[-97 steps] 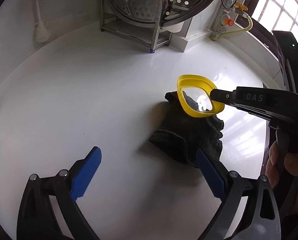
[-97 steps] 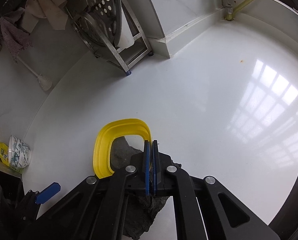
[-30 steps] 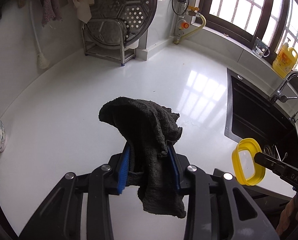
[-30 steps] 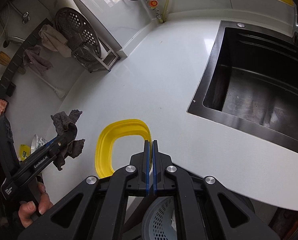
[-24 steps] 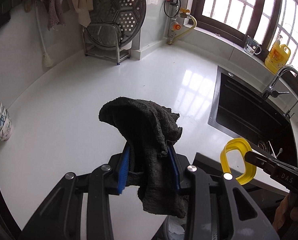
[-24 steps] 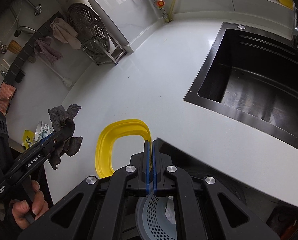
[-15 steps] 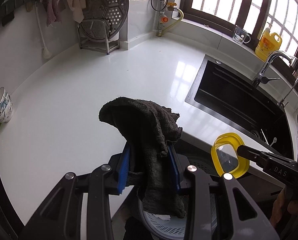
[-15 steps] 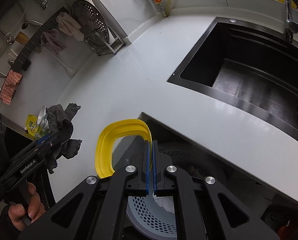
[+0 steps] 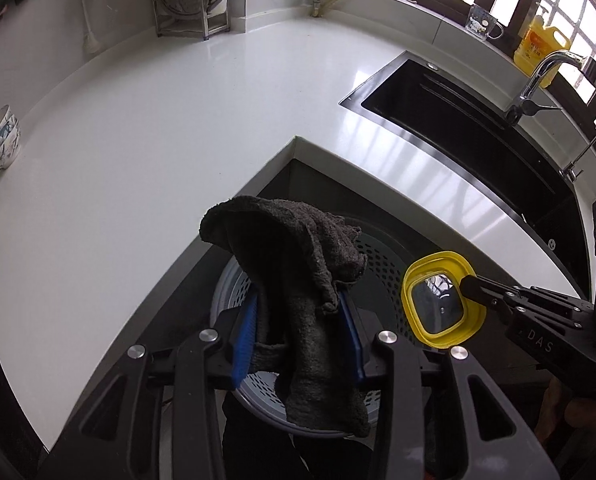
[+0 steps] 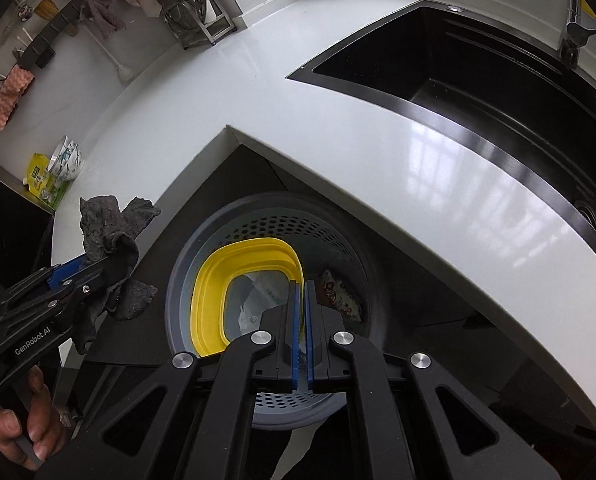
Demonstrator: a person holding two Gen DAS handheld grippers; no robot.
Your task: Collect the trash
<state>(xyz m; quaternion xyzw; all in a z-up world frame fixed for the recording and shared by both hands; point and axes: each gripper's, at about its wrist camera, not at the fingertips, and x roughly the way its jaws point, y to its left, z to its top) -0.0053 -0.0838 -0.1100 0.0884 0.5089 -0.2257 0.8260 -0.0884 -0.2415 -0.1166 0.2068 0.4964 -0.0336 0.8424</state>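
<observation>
Left wrist view: we have the crumpled dark grey terry rag (image 9: 298, 304) pinched between the blue pads of the left gripper (image 9: 298, 332), fingers closed in on the cloth, its tail hanging down over the round grey perforated plastic bin (image 9: 382, 264).
Right wrist view: our right gripper (image 10: 301, 344) has its fingers almost touching, clamped on the rim of the yellow-framed clear plastic lid (image 10: 210, 292), which hangs right above the bin mouth.
Bin: it sits on the floor in the inside corner of the white glossy tabletop (image 9: 138, 140); paper and a printed wrapper (image 10: 338, 292) already lie inside.
Step in hand: by our reading, dropping both pieces into the bin.
Doing it well: we want each item centred over the opening before we let go, away from the tabletop edge.
Rag: limp and clingy, so we would open wide and give it a moment to slide off the pads.
Lid: stiff and light, so a low release should stop it bouncing off the rim.
Risk: the two grippers are near each other, so we would release one at a time.
</observation>
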